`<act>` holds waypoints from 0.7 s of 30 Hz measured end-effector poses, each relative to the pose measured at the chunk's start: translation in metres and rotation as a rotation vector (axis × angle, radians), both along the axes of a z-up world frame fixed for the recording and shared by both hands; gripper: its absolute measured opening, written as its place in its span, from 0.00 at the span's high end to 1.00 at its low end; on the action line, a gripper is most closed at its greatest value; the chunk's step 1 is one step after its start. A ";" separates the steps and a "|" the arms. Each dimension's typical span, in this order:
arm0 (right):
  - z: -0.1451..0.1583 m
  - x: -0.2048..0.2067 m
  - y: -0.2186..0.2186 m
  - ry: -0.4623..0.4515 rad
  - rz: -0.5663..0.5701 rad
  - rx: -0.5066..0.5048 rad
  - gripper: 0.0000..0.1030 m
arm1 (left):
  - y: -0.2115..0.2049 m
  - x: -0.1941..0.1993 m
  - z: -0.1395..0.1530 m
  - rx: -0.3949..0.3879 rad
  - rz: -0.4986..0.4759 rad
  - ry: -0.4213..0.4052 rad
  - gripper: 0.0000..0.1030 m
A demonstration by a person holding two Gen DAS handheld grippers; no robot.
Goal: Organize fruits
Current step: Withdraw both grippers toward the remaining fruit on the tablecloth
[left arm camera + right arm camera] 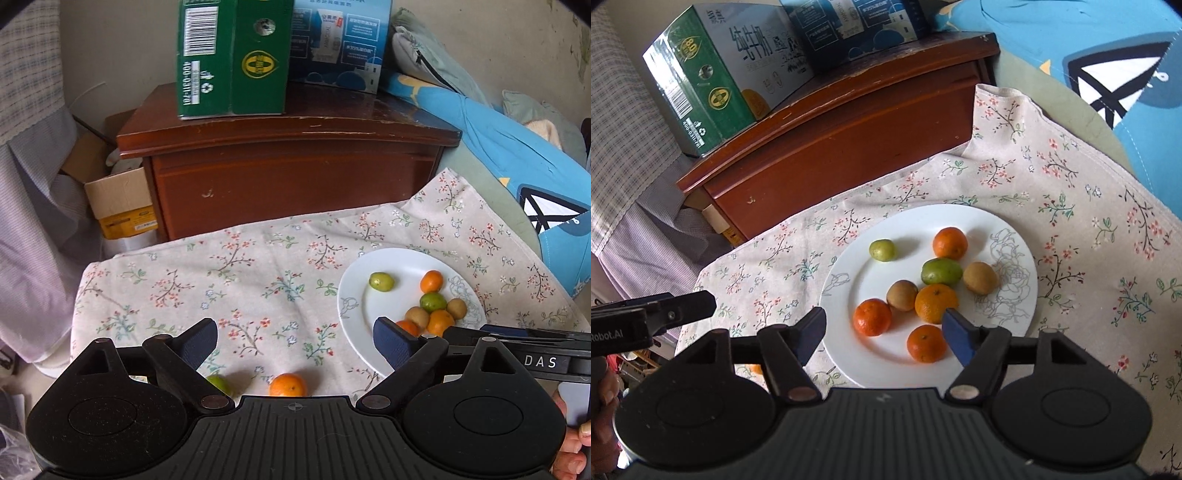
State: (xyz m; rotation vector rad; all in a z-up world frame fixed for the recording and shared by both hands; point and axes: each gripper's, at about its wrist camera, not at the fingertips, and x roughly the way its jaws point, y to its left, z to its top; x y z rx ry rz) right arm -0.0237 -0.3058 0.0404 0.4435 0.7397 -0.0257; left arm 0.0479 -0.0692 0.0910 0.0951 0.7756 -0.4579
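A white plate (1015,254) on the floral cloth holds several small fruits: oranges (950,242), green ones (941,271) and brown ones (980,277). My right gripper (884,334) is open and empty just above the plate's near edge, with an orange (925,343) between its fingers. My left gripper (295,341) is open and empty over the cloth, left of the plate (354,306). A loose orange (288,384) and a green fruit (220,384) lie on the cloth close under it. The left gripper's finger (690,306) shows in the right wrist view.
A dark wooden cabinet (295,177) stands behind the cloth, with a green carton (232,59) and a blue box (340,40) on top. Blue bedding (517,155) lies to the right. Cardboard boxes (118,199) and hanging shirts are on the left.
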 end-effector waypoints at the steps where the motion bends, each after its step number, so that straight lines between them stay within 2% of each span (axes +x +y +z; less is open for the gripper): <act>1: 0.000 -0.001 0.003 0.011 0.010 -0.004 0.32 | 0.007 -0.002 0.000 -0.007 0.010 0.005 0.10; 5: -0.003 -0.010 0.018 0.019 0.058 -0.026 0.32 | 0.028 -0.006 0.002 -0.015 0.057 0.006 0.10; 9: -0.006 -0.020 0.027 0.034 0.072 -0.003 0.32 | 0.047 -0.001 0.003 -0.019 0.112 0.009 0.10; 14: -0.010 -0.034 0.042 0.033 0.084 0.010 0.32 | 0.066 0.007 -0.007 -0.017 0.162 0.037 0.10; 17: -0.015 -0.040 0.055 0.038 0.122 0.009 0.32 | 0.072 0.013 -0.018 -0.007 0.181 0.084 0.10; 21: -0.020 -0.046 0.076 0.034 0.192 -0.017 0.43 | 0.075 0.017 -0.033 0.060 0.205 0.086 0.10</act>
